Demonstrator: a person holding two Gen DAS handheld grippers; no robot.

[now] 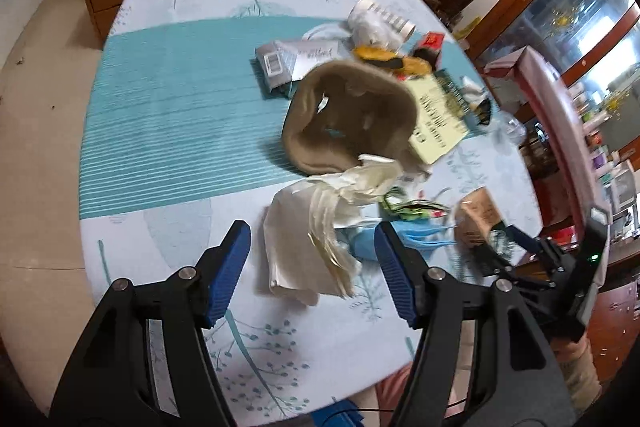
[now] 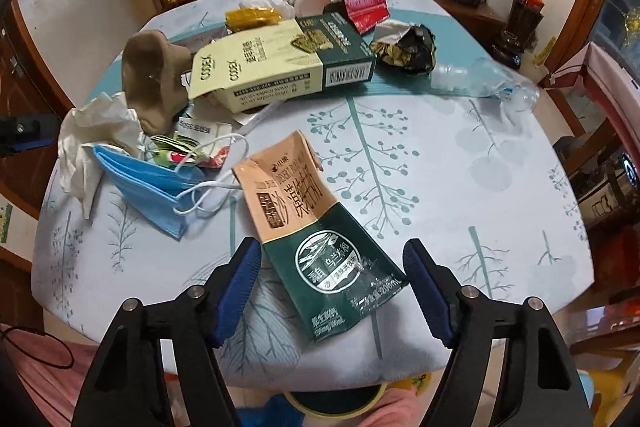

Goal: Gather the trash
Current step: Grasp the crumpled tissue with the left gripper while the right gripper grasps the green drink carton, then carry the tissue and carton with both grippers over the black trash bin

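Trash lies scattered on a table with a teal-patterned cloth. My left gripper points down at a crumpled white tissue, which lies between its blue pads without touching them; the gripper is open. A blue face mask lies just right of the tissue. My right gripper straddles a flattened green and tan milk carton. Its pads stand close to the carton's edges with no clear press, so it is open. The tissue and the mask lie to the left in the right wrist view.
A brown moulded tray, a cream and green box, a black snack bag, a red packet, a paper cup and a crushed clear bottle lie further back. The table's near edge is just below the grippers.
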